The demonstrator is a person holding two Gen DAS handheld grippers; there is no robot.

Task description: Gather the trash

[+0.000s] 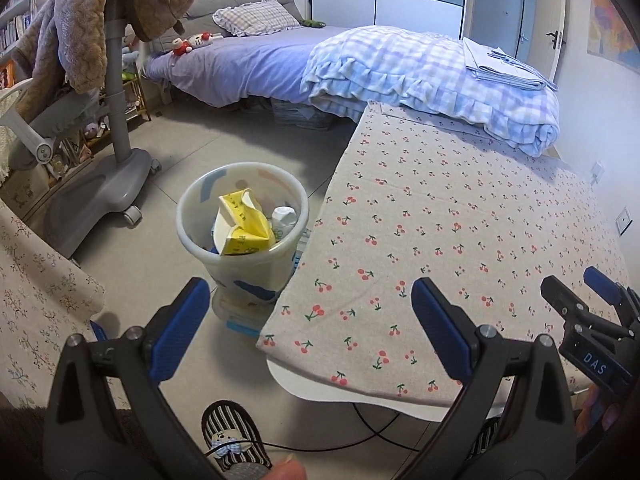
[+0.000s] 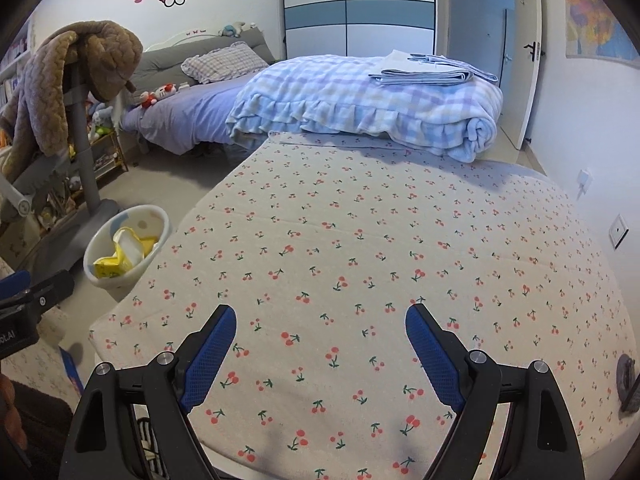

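Observation:
A white translucent trash bin (image 1: 200, 216) stands on the floor left of the table; it also shows in the right wrist view (image 2: 150, 214). Inside it lie a crumpled yellow carton (image 1: 244, 226) (image 2: 114, 262) and a white crumpled bottle (image 1: 283, 216). My left gripper (image 1: 310, 300) is open and empty, above the table's front left corner, near the bin. My right gripper (image 2: 320, 320) is open and empty over the table with the cherry-print cloth (image 2: 360, 240). The right gripper also shows at the right edge of the left wrist view (image 1: 576, 292).
A grey rolling stand (image 1: 116, 152) draped with a brown blanket stands behind the bin. A bed with a folded checked blanket (image 1: 420, 76) lies beyond the table. A striped slipper (image 1: 232, 436) and a black cable are on the floor under the table edge.

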